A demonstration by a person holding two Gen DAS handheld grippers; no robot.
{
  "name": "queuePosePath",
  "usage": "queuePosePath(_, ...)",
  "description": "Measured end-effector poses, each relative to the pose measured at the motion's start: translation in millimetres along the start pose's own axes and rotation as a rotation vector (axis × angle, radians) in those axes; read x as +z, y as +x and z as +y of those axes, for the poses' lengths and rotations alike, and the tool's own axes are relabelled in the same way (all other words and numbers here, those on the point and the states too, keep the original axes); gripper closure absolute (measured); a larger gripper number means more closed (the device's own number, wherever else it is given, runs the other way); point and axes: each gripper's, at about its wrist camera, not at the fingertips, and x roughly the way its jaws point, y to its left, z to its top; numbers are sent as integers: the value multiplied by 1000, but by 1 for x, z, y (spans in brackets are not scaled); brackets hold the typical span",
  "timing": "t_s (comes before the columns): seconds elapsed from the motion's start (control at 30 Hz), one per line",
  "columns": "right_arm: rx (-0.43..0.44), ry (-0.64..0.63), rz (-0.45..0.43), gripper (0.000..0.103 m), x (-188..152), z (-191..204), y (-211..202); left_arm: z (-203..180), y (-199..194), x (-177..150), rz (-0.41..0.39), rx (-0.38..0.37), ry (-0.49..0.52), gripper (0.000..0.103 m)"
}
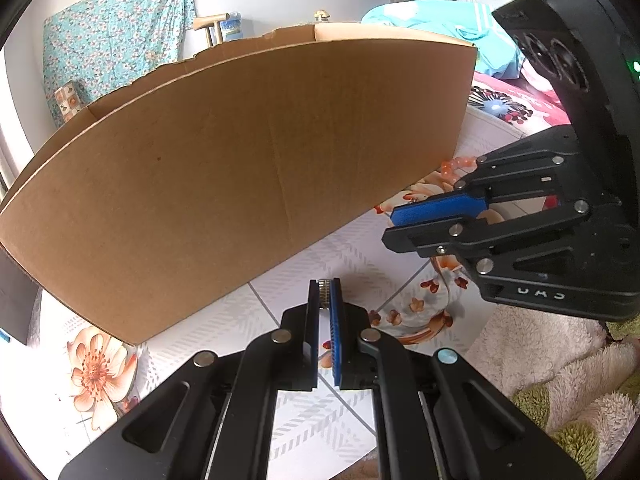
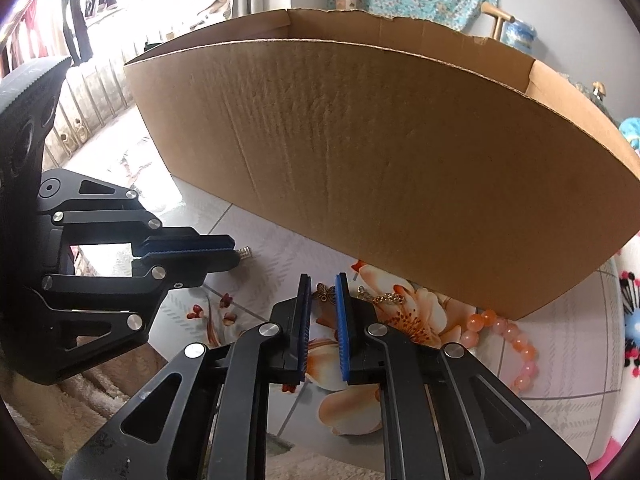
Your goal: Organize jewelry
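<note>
My left gripper [image 1: 324,285] is shut on a small ribbed metal jewelry piece [image 1: 323,291], held just above the floral tablecloth [image 1: 224,340]. The right wrist view shows the same piece [image 2: 245,254] poking from the left gripper [image 2: 234,251]. My right gripper [image 2: 323,280] points down at the cloth with a small bronze butterfly charm [image 2: 325,292] filling the narrow gap between its blue pads. The charm's gold chain [image 2: 386,299] trails off to the right. An orange bead bracelet [image 2: 508,338] lies right of it, against the box corner. In the left wrist view the right gripper [image 1: 394,226] hovers near the beads [image 1: 456,166].
A large open cardboard box [image 1: 240,160] [image 2: 400,152] stands close behind both grippers, its near wall blocking the way forward. A fluffy cream and green mat [image 1: 560,384] lies at the cloth's near right. Bedding and clothes lie beyond.
</note>
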Motion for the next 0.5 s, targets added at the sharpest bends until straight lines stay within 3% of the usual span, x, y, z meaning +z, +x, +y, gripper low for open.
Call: queuePosePath(0.5,38,35,-99,93,-3,1,-48,-4,-35,6,-69,22,-7,99)
